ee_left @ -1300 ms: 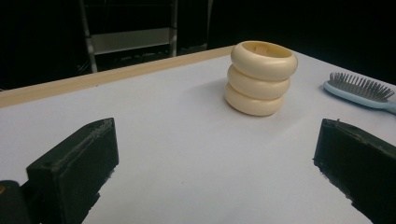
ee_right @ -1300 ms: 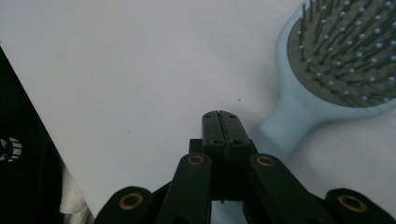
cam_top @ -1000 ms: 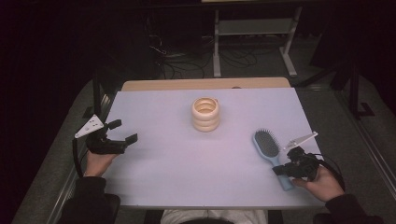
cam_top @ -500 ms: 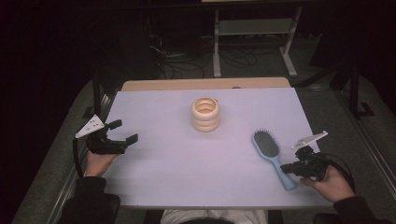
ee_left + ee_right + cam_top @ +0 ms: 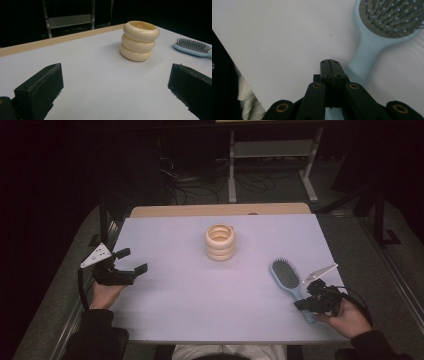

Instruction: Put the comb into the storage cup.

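- The light-blue hairbrush (image 5: 289, 281) lies flat on the white table (image 5: 200, 310), bristles up, near its right edge.
- Long axis: the bristled head points toward the far centre of the table and the handle runs back toward the person's right. In the right gripper view the handle (image 5: 364, 62) slants from the head at upper right down to the jaw tips.
- The right gripper (image 5: 306, 304) sits at the handle's near end. Its jaws are pressed fully together with nothing between them. The closed tips lie over or just beside the lower handle; actual contact cannot be confirmed.
- Governing relation: the handle lies directly ahead of and slightly to one side of the closed jaws. A grasp on it likely requires the jaws to open first and then straddle the handle across its narrow width.
- The right hand (image 5: 345, 320) is clearly the nearer one. The left gripper (image 5: 131, 262) is well apart from the brush, at the table's left side.
- The left gripper's jaws stand wide open and hold nothing. In the left gripper view they frame the cream ringed pot (image 5: 140, 41), which stands upright at the table's centre, with the brush head (image 5: 193, 46) beyond it to the right.
- The pot stands well clear of the brush and should not obstruct a grasp.
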A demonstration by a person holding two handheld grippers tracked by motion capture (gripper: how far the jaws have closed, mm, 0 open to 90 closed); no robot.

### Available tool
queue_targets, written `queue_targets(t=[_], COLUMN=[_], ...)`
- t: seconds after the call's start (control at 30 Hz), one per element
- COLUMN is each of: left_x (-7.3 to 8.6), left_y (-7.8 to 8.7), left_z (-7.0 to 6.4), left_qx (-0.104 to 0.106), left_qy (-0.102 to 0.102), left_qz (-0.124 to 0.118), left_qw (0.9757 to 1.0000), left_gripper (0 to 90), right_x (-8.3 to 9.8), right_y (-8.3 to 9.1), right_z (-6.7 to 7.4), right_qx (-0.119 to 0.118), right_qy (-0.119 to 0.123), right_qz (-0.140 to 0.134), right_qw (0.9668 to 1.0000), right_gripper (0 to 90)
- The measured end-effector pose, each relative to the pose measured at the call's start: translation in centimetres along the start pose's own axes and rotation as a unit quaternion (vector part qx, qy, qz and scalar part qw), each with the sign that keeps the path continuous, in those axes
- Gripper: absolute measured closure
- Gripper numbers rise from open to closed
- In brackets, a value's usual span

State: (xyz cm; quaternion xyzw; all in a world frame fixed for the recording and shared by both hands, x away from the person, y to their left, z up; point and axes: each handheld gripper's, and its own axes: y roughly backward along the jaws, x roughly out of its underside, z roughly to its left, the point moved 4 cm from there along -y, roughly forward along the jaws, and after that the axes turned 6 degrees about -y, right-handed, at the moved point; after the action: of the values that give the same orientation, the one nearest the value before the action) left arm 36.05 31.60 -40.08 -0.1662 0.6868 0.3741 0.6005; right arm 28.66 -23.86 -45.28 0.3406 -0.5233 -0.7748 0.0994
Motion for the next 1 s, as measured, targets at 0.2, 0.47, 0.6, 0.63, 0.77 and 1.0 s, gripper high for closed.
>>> queue_targets(t=[0.2,0.47,0.6,0.63,0.77,1.0], left_x=[0.0,0.0,0.0,0.0,0.0,0.0], left_y=[0.0,0.0,0.0,0.0,0.0,0.0], left_z=[0.0,0.0,0.0,0.0,0.0,0.0], left_qx=[-0.001,0.0,0.0,0.0,0.0,-0.001], left_qy=[0.0,0.0,-0.001,0.0,0.0,0.001], left_qz=[0.001,0.002,0.002,0.002,0.002,0.002], left_qw=[1.0,1.0,1.0,1.0,1.0,1.0], left_gripper=[0.0,0.0,0.0,0.0,0.0,0.0], right_x=[0.6,1.2,1.3,1.3,1.4,1.8], right_y=[0.1,0.5,0.6,0.6,0.7,1.0], right_z=[-0.6,-1.4,-1.6,-1.6,-1.9,-2.5], right_qx=[0.004,0.014,0.016,0.017,0.022,0.019], right_qy=[-0.005,-0.013,-0.013,-0.014,-0.014,-0.02], right_qz=[0.002,0.005,0.006,0.007,0.007,0.005], right_qw=[1.0,0.9998,0.9998,0.9997,0.9996,0.9996], right_gripper=[89.1,89.1,89.1,89.1,89.1,89.1])
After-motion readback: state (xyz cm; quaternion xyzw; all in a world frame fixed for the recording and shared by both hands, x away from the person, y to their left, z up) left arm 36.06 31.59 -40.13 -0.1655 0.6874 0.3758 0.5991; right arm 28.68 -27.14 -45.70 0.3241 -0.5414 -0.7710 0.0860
